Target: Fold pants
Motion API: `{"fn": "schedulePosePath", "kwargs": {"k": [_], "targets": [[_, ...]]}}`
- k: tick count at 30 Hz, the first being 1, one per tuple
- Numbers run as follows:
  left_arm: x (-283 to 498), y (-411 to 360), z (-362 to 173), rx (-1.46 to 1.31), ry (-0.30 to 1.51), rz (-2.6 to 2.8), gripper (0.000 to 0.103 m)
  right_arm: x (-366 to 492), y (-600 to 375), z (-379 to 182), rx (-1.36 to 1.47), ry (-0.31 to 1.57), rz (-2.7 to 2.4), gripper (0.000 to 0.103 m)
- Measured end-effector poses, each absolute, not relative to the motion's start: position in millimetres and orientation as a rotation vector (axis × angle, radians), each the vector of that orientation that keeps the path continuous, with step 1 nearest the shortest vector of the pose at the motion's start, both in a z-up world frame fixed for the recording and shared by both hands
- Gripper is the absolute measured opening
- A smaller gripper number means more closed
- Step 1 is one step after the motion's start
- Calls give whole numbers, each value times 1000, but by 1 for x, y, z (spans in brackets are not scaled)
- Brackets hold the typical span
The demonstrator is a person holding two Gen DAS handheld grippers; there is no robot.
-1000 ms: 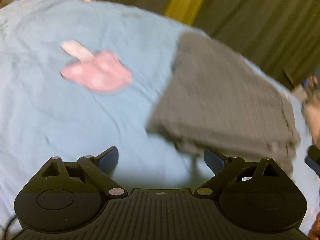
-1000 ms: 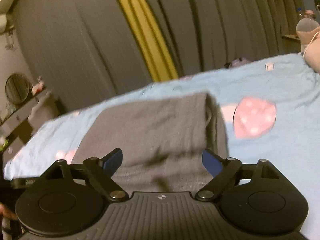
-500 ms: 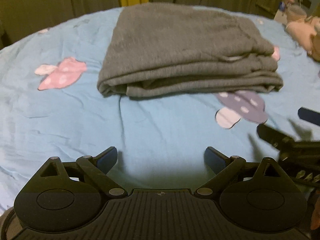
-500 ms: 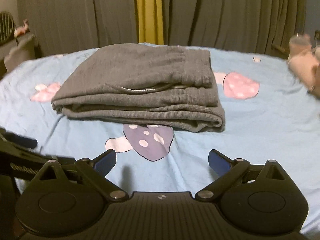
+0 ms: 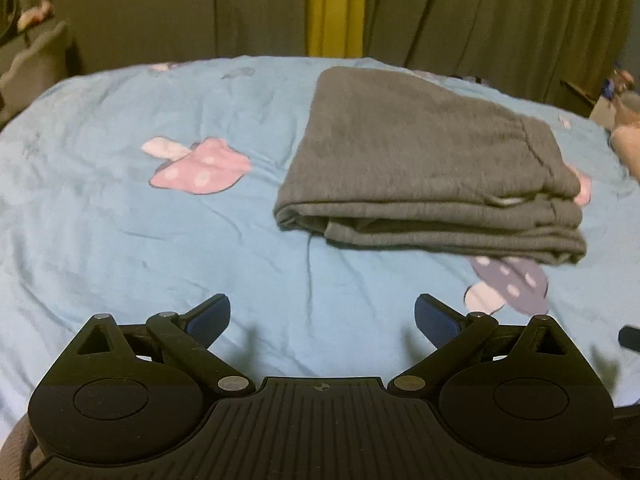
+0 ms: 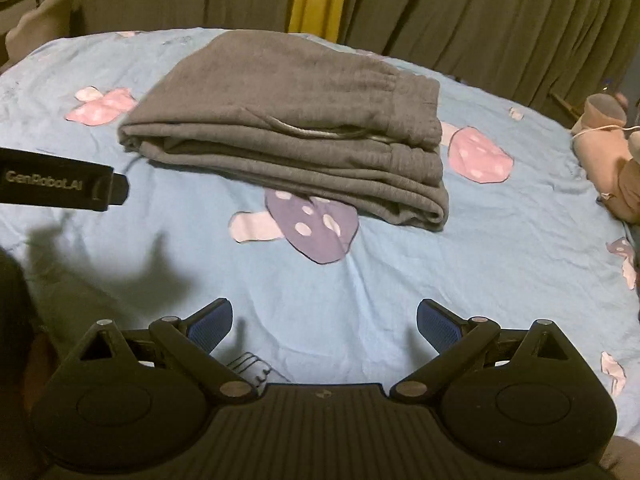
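Grey pants [image 5: 424, 168] [image 6: 292, 120] lie folded into a thick rectangular stack on the blue bed sheet [image 5: 160, 240] [image 6: 500, 260], waistband to the right. My left gripper [image 5: 322, 316] hovers open over bare sheet in front of the stack, nothing between its blue pads. My right gripper [image 6: 324, 320] is open too, held back from the stack with only sheet between its fingers. In the right wrist view the left gripper's black body [image 6: 60, 184] shows at the left edge, apart from the pants.
The sheet carries mushroom prints: pink [image 5: 196, 166], purple [image 6: 312, 228] just before the stack, pink [image 6: 478, 154] to its right. Plush toys [image 6: 608, 148] lie at the bed's right edge. Dark curtains with a yellow strip [image 5: 336, 8] hang behind the bed.
Both grippers have pulled back from the folded pants and levelled out. The stack, close under them a second ago, now lies farther off and untouched on the sheet.
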State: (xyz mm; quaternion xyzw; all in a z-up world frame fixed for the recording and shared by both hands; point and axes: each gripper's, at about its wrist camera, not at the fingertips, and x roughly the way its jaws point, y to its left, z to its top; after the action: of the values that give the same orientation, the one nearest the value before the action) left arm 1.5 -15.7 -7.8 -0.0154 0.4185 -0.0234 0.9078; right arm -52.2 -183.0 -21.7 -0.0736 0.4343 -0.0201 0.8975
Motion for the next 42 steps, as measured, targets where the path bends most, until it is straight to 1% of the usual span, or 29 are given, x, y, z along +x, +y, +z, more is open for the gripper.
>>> {"fn": "schedulePosePath", "kwargs": {"k": [5,9,12,14,17,19,23,28,42], "targets": [[5,-9,29,-70,910,-81,101,-42,-188,13,-105,950,-49,99],[11,-10,57,-63,947,-115,101,-23,-182,35,-176,1005,-138,99],[19,-15,71,-40,967,-105,101,-7,-179,43,-230,1057,-176,99],[24,-17,76,-38,964,-111,101,-2,-185,51,-179,1046,-178,99],[33,-17,75,-89,997,-122,101,5,-200,58,-29,1068,-134,99],[36,-21,70,-95,1006,-111,101,8,-206,57,18,1076,-124,99],[32,-29,58,-54,978,-76,101,11,-205,54,-19,1082,-152,99],[32,-25,45,-94,1009,-103,101,12,-201,54,-45,1069,-156,99],[32,-36,40,-59,973,-141,101,16,-201,49,-62,1063,-176,99]]}}
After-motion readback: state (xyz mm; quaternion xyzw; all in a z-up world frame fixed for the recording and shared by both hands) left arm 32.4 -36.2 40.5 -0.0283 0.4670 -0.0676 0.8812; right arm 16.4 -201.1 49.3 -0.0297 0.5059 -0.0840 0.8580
